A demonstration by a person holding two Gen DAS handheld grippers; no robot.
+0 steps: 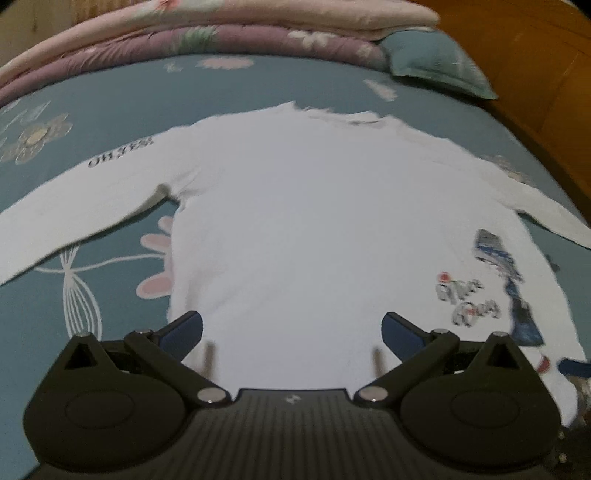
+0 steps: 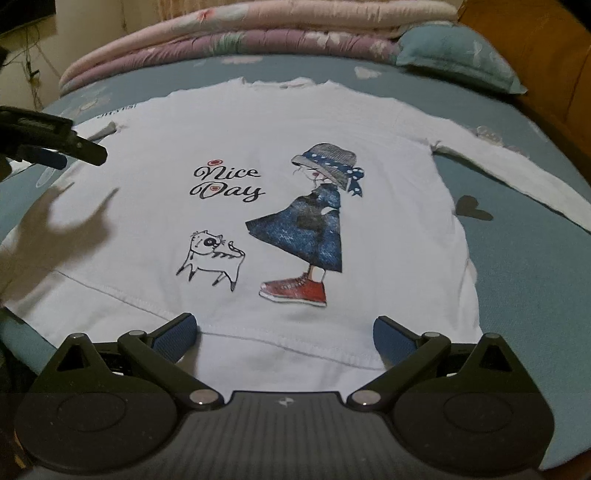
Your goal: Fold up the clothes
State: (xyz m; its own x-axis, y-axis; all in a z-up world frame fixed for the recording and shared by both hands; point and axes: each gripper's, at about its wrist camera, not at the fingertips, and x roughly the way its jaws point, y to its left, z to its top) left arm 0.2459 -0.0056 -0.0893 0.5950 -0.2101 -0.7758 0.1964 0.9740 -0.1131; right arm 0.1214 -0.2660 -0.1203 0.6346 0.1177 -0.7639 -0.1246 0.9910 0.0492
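Both grippers, left gripper and right gripper, hover with fingers wide apart, empty, over the near hem of the white long-sleeved shirt. Shirt lies flat, print up, sleeves spread, on the blue floral bed. Folded quilts at far edge.

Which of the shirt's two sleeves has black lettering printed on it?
The sleeve stretching toward the left in the left wrist view has black lettering near the shoulder. The opposite sleeve shows plain white.
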